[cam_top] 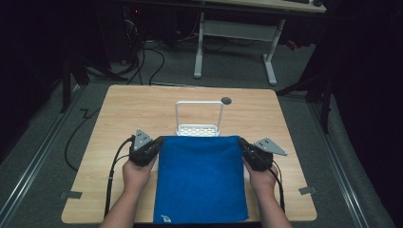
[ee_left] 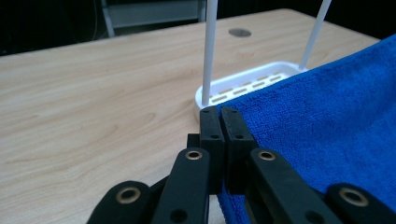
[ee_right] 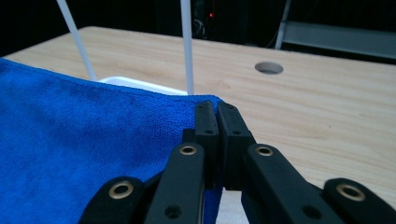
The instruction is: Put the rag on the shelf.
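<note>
From above, a blue microfibre towel point(cam_top: 201, 178) lies flat on the wooden table point(cam_top: 119, 114), its far edge just before a white wire-handled rack point(cam_top: 199, 118); the left gripper point(cam_top: 159, 142) and right gripper point(cam_top: 243, 144) pinch its far corners. In the left gripper view, closed jaws clamp the towel's nappy corner point(ee_left: 327, 121) beside the rack's slotted base point(ee_left: 252, 84). In the right gripper view, jaws likewise pinch the corner point(ee_right: 93, 149).
</note>
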`<state>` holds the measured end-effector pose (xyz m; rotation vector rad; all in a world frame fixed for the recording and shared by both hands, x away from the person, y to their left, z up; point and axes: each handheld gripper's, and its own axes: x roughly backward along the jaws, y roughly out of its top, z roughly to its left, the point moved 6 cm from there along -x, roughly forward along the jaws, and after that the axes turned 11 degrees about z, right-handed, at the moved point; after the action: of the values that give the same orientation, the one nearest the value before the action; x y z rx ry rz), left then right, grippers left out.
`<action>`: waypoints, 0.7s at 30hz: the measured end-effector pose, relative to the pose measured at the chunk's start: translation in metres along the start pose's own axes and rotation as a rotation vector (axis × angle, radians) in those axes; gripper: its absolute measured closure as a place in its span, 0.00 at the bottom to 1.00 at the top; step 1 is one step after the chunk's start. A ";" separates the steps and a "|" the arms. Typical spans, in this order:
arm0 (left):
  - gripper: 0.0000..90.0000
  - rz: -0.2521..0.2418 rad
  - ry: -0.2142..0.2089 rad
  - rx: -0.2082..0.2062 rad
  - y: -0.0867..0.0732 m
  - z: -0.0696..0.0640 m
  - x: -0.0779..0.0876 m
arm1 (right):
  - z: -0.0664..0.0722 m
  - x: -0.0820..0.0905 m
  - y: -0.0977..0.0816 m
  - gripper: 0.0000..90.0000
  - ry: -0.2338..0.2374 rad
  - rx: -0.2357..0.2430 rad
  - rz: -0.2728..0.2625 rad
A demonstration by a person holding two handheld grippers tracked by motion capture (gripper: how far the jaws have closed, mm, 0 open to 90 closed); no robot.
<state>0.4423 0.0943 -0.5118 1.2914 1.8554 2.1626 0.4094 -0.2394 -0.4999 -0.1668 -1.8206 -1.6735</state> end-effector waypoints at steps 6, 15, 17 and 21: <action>0.99 -0.087 0.008 -0.007 0.013 -0.003 0.019 | 0.007 0.017 0.012 0.98 0.003 0.007 -0.057; 0.99 -0.186 0.008 -0.016 0.029 -0.010 0.043 | 0.012 0.041 0.029 0.98 0.002 0.010 -0.143; 0.99 -0.217 0.014 -0.026 0.034 -0.013 0.050 | 0.012 0.046 0.033 0.98 0.001 0.013 -0.164; 0.99 -0.254 0.018 -0.029 0.040 -0.015 0.060 | 0.014 0.056 0.040 0.98 0.002 0.018 -0.200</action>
<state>0.4131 0.1002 -0.4442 0.9725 1.8697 2.0664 0.3804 -0.2373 -0.4360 0.0261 -1.9018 -1.7910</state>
